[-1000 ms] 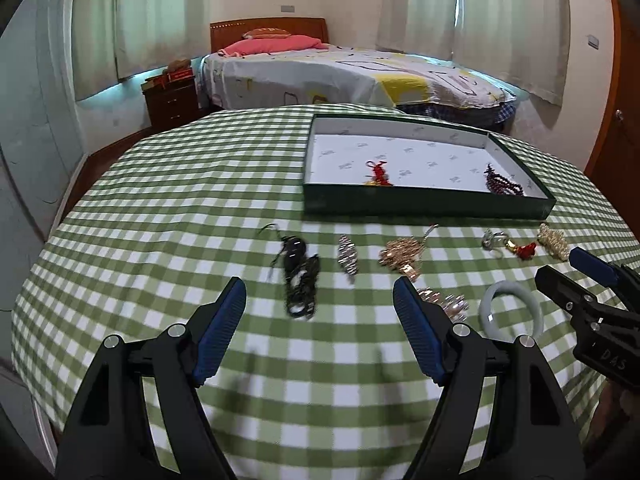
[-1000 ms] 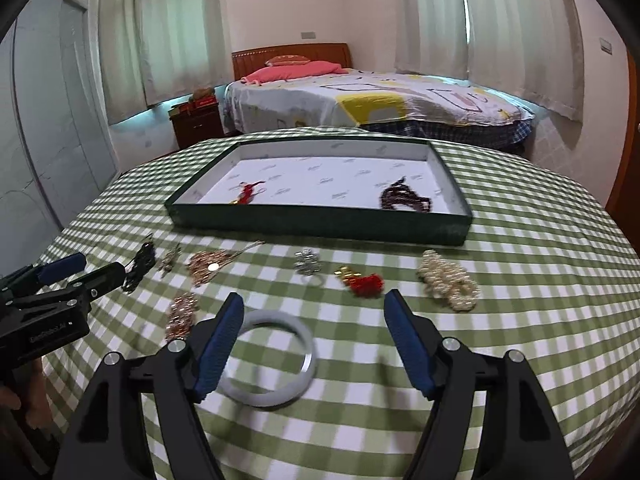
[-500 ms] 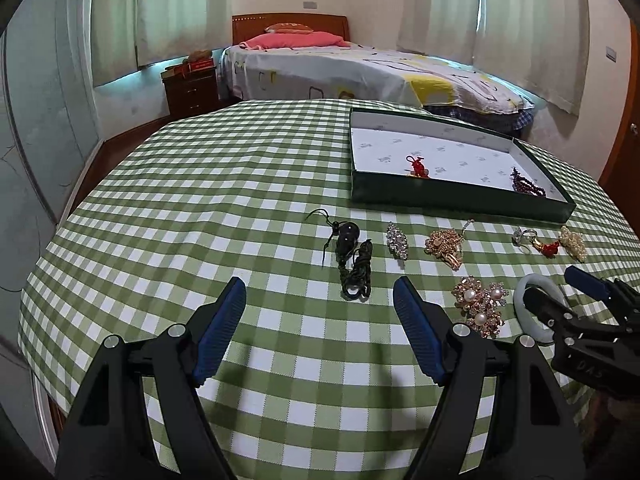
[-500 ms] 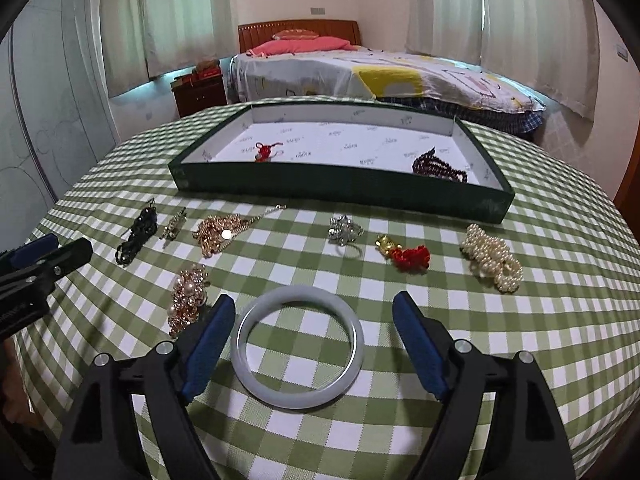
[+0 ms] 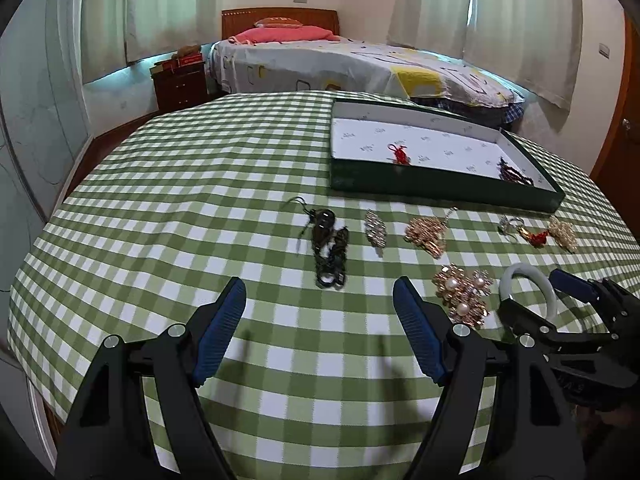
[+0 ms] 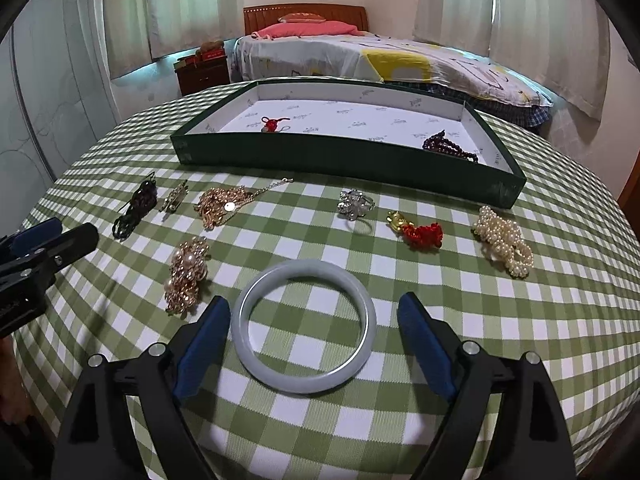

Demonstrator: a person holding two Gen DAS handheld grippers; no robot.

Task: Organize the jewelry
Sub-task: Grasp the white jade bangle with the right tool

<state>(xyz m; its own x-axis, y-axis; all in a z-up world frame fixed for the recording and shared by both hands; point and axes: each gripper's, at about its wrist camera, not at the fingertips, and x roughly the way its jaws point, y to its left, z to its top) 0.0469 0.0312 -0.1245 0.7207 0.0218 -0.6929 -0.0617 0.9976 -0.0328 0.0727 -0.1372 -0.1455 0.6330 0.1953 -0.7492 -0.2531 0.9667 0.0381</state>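
Note:
A pale jade bangle [image 6: 304,376] lies flat on the green-checked cloth between the blue pads of my right gripper [image 6: 313,303]. Those pads stand open and clear of the ring on both sides. The left wrist view shows the same bangle [image 5: 520,270] with the right gripper [image 5: 534,292] around it. My left gripper [image 5: 318,286] hovers open and empty just short of a black cord piece [image 5: 330,248]. The green tray [image 6: 340,160] at the back holds a red knot [image 6: 272,123] and a dark bead bracelet [image 6: 448,148].
Loose on the cloth in front of the tray are a crystal brooch [image 5: 375,232], a gold necklace [image 5: 426,236], a pearl-and-gold brooch [image 6: 186,272], a silver ring [image 6: 354,204], a red-and-gold charm [image 6: 420,234] and a pearl bracelet [image 6: 504,244]. The round table's edge curves close below both grippers.
My right gripper has come down and forward, so the bangle now lies between its fingers, and its jaws have widened a little. The left view has swung leftward; its jaws are unchanged.

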